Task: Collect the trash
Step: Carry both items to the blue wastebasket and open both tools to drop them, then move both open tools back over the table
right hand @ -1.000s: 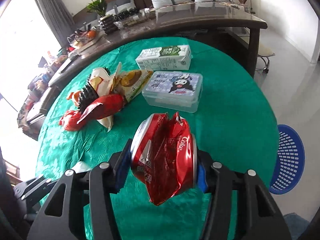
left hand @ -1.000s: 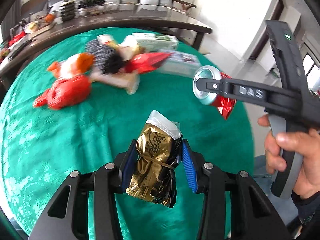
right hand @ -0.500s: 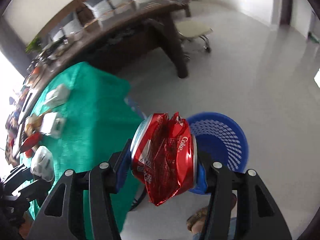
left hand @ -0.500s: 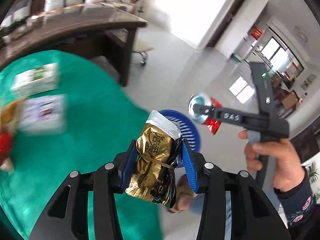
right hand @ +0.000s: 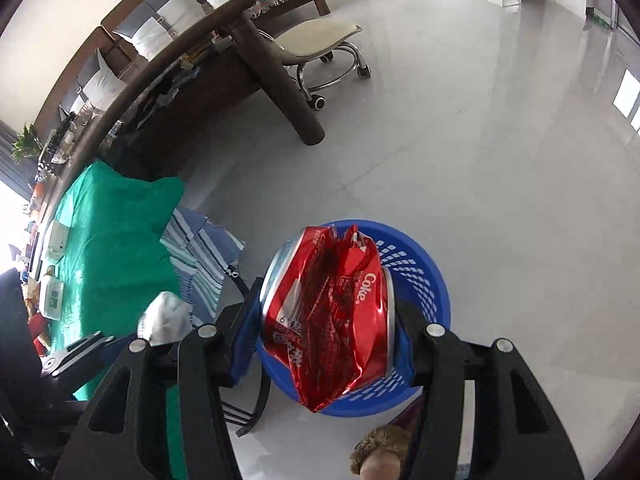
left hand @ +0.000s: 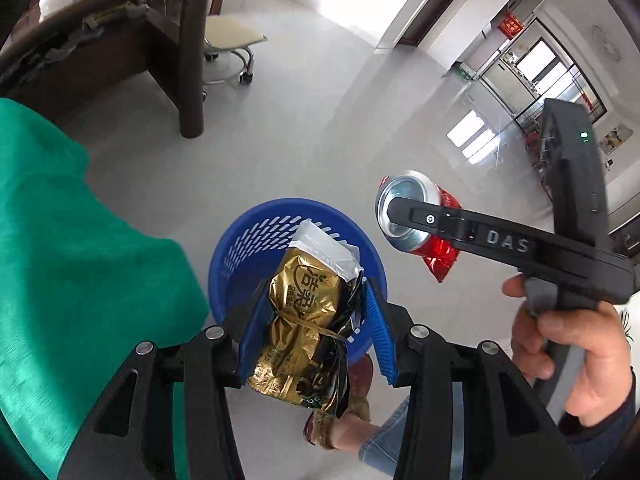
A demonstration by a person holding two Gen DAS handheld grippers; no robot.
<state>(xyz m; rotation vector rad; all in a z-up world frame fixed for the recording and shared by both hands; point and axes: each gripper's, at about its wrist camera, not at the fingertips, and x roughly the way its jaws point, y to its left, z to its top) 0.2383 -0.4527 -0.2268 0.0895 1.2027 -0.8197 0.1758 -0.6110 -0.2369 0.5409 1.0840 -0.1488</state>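
Note:
My left gripper (left hand: pixel 314 334) is shut on a gold and black snack wrapper (left hand: pixel 304 332) and holds it above the near rim of a blue plastic basket (left hand: pixel 256 236) on the floor. My right gripper (right hand: pixel 326 324) is shut on a crushed red Coke can with a red wrapper (right hand: pixel 332 312), held over the same blue basket (right hand: pixel 420 276). In the left wrist view the right gripper (left hand: pixel 416 220) with the can (left hand: pixel 404 212) hovers to the right of the basket.
The green-clothed table (left hand: pixel 60 264) hangs at the left; it also shows in the right wrist view (right hand: pixel 116 240) with boxes on it. A dark wooden table leg (left hand: pixel 190 60) and a wheeled stool (right hand: pixel 324 44) stand behind. My feet (left hand: pixel 348 404) are near the basket.
Both grippers have swung away from the table to the right and down, and now hang over the blue basket. Both still hold their trash.

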